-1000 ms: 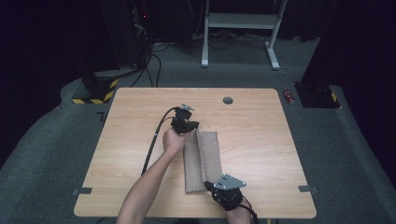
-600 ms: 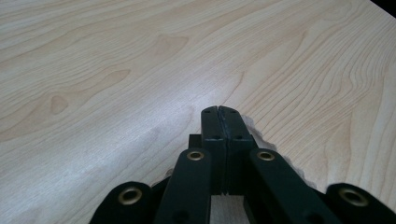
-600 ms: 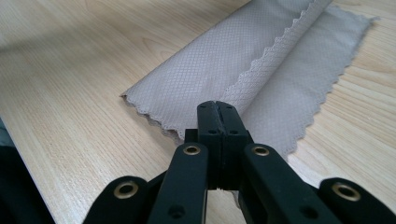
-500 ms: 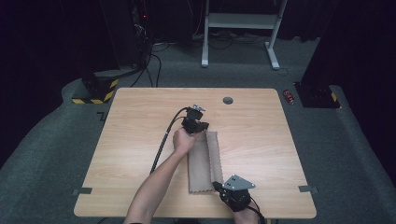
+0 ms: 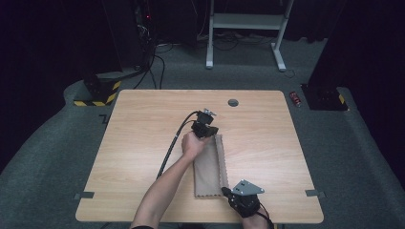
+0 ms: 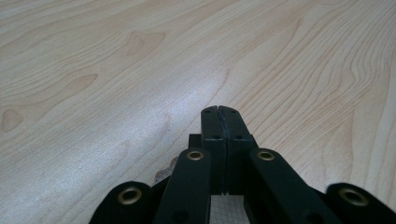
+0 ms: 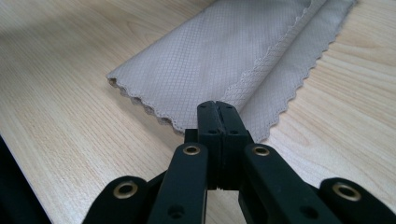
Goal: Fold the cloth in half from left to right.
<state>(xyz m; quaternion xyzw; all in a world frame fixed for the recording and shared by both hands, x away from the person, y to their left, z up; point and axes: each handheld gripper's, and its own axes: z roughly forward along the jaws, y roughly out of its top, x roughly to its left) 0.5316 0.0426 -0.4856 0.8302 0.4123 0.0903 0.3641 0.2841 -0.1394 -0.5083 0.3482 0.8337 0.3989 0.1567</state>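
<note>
A beige cloth (image 5: 210,167), folded into a long strip with scalloped edges, lies lengthwise on the wooden table (image 5: 143,143). My left gripper (image 5: 210,132) sits at the strip's far left corner, and a bare hand holds it. In the left gripper view the jaws (image 6: 218,109) are pressed together, a bit of cloth (image 6: 226,210) shows under them, and bare wood lies ahead. My right gripper (image 5: 225,192) is at the strip's near right corner. Its jaws (image 7: 217,105) are closed on the scalloped near edge of the cloth (image 7: 224,60).
A black cable (image 5: 172,148) trails from the left gripper toward the table's front edge. A round grommet hole (image 5: 233,102) sits near the far edge. On the floor beyond are a red object (image 5: 296,98), a yellow-black striped base (image 5: 95,95) and a white frame (image 5: 243,28).
The left hand and its gripper moved to the right, and the far end of the cloth shifted right with them. The right gripper stayed at the near corner.
</note>
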